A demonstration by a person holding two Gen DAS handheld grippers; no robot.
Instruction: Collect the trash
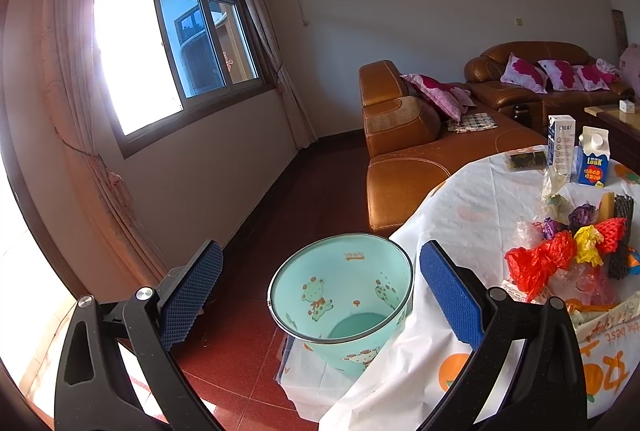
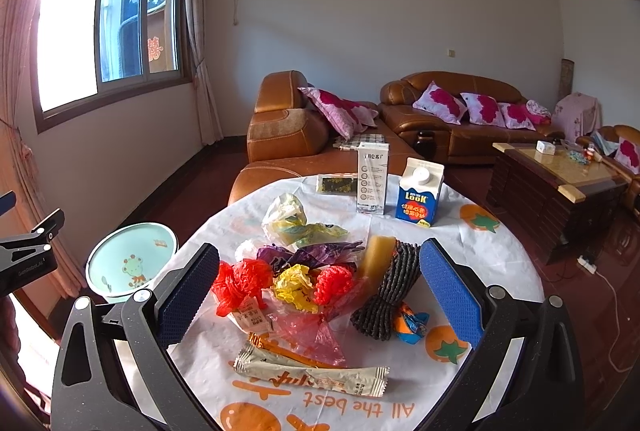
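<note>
A heap of trash (image 2: 316, 283) lies on the round table: red and yellow crumpled bags, purple wrapper, black foam net (image 2: 394, 283), beige sachet (image 2: 312, 375), orange-blue candy wrapper (image 2: 410, 323). My right gripper (image 2: 320, 291) hangs open above the heap, fingers on either side of it, holding nothing. A mint-green bin (image 1: 342, 295) with cartoon prints stands on the floor beside the table's left edge and looks empty. My left gripper (image 1: 320, 295) is open over the bin's mouth, with nothing in it. The heap (image 1: 568, 255) shows at the right in the left wrist view.
Two cartons, a white one (image 2: 373, 178) and a blue one (image 2: 420, 193), stand at the table's far side by a dark packet (image 2: 338, 185). Brown leather sofas (image 2: 328, 147) lie beyond, a wooden coffee table (image 2: 556, 175) to the right. A white tablecloth (image 2: 500, 263) drapes the table.
</note>
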